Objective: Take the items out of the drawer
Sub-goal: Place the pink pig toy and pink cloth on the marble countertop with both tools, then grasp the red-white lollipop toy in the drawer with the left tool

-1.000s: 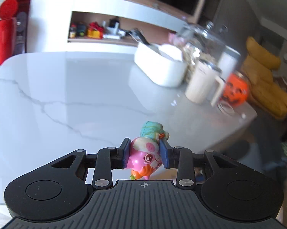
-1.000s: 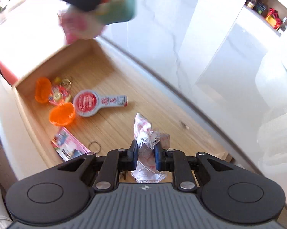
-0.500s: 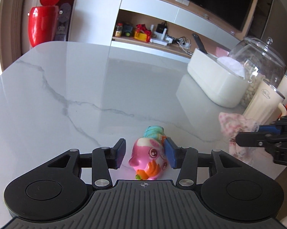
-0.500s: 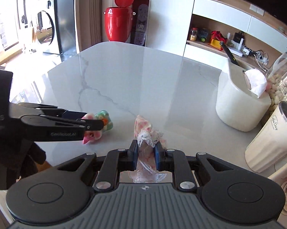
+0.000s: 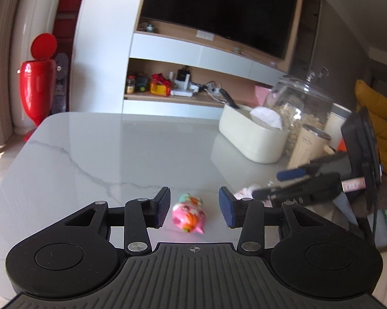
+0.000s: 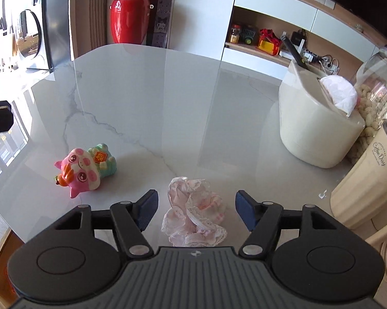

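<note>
A pink and green pig toy (image 5: pixel 188 215) lies on the marble table (image 5: pixel 131 152) between the spread fingers of my left gripper (image 5: pixel 194 210), which is open and holds nothing. The same pig toy (image 6: pixel 86 168) shows at the left in the right wrist view. A pink lace cloth (image 6: pixel 193 219) lies crumpled on the table between the fingers of my right gripper (image 6: pixel 196 212), open as well. In the left wrist view my right gripper (image 5: pixel 283 184) hangs at the right over the pink cloth (image 5: pixel 246 191). The drawer is out of view.
A cream tissue box (image 6: pixel 319 126) stands at the right of the table, with a glass jar (image 5: pixel 300 108) and a cream canister (image 6: pixel 366 180) beside it. A red bin (image 6: pixel 130 16) stands on the floor beyond the table's far edge.
Both grippers have opened and let go: the pig toy and the lace cloth now lie on the table. Both grippers have pulled back a little from the items.
</note>
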